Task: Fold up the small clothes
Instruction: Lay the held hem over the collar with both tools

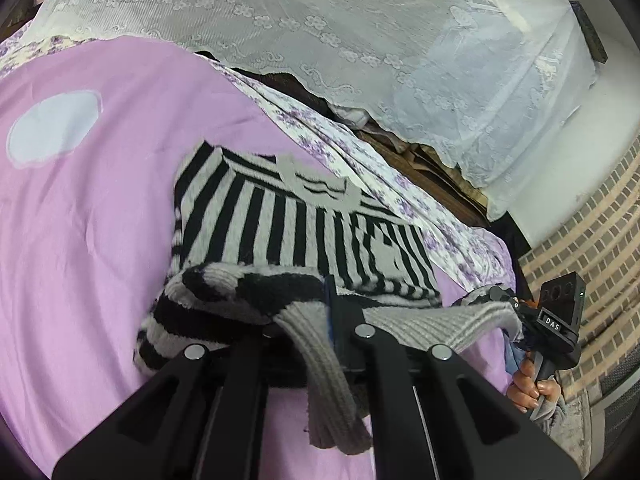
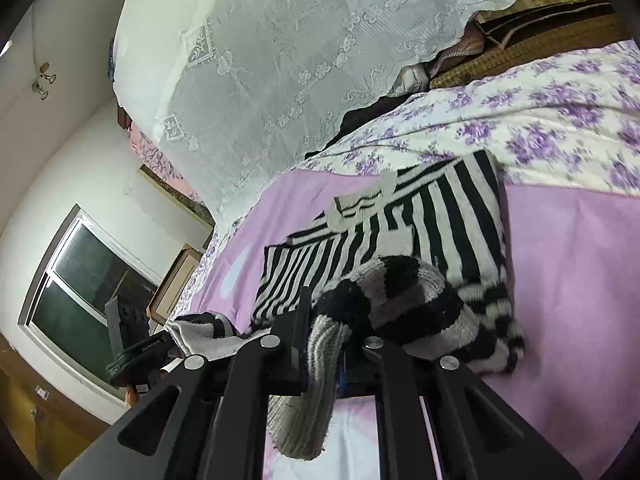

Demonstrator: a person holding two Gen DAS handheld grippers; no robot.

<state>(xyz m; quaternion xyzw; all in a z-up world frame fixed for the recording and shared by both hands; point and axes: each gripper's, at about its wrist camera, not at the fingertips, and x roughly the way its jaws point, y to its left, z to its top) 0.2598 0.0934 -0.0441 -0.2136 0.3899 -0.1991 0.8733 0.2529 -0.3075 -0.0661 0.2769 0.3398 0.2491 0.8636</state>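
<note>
Open pink bedspread [image 1: 100,240] lies left of the striped sweater [image 1: 280,216]; the lace curtain [image 1: 360,40] and floral sheet [image 1: 360,160] block the far side.

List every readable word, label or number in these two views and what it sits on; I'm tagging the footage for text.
"DAS": white letters on a small dark label on the right tool, seen in the left wrist view.
Faint pale lettering on the dark body of the left tool, seen in the right wrist view: too small and blurred to read.
Nothing readable on the striped sweater, the pink sheet or the lace cloth.
</note>
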